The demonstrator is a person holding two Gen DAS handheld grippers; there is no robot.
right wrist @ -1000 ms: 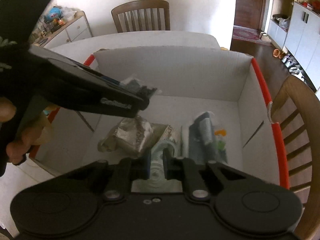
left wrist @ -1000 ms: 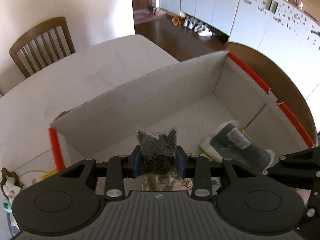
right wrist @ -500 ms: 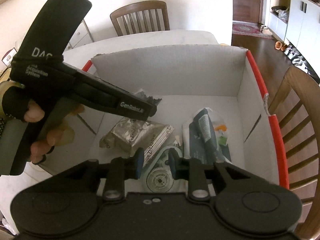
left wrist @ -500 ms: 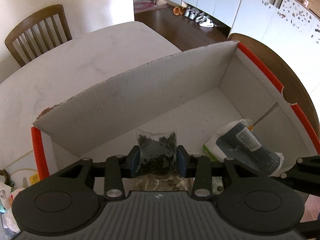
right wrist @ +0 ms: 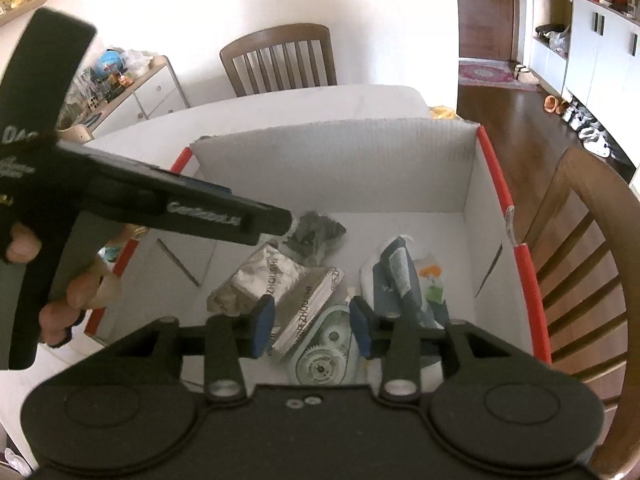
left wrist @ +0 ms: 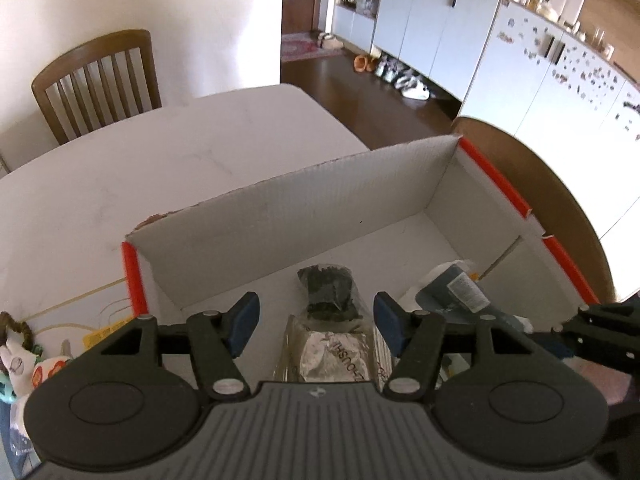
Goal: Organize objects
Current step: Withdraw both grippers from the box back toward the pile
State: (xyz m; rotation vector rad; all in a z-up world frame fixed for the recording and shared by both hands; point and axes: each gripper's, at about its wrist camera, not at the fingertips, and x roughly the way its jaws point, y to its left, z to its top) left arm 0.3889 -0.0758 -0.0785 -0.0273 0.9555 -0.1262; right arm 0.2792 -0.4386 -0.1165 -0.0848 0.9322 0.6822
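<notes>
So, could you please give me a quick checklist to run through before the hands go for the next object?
1. Left tool let go of the bag of dark bits: ok, its jaws have just been opening and the pads stand clear of the bag.
2. Bag of dark bits inside the white box: ok, lying partly on the silver pouch.
3. Right tool free: ok, its jaws have just been opening, with the clear geared dispenser lying below, untouched.
4. Dispenser resting on the box floor: cannot tell, partly hidden.
5. Blue and white pack undisturbed: ok.
</notes>
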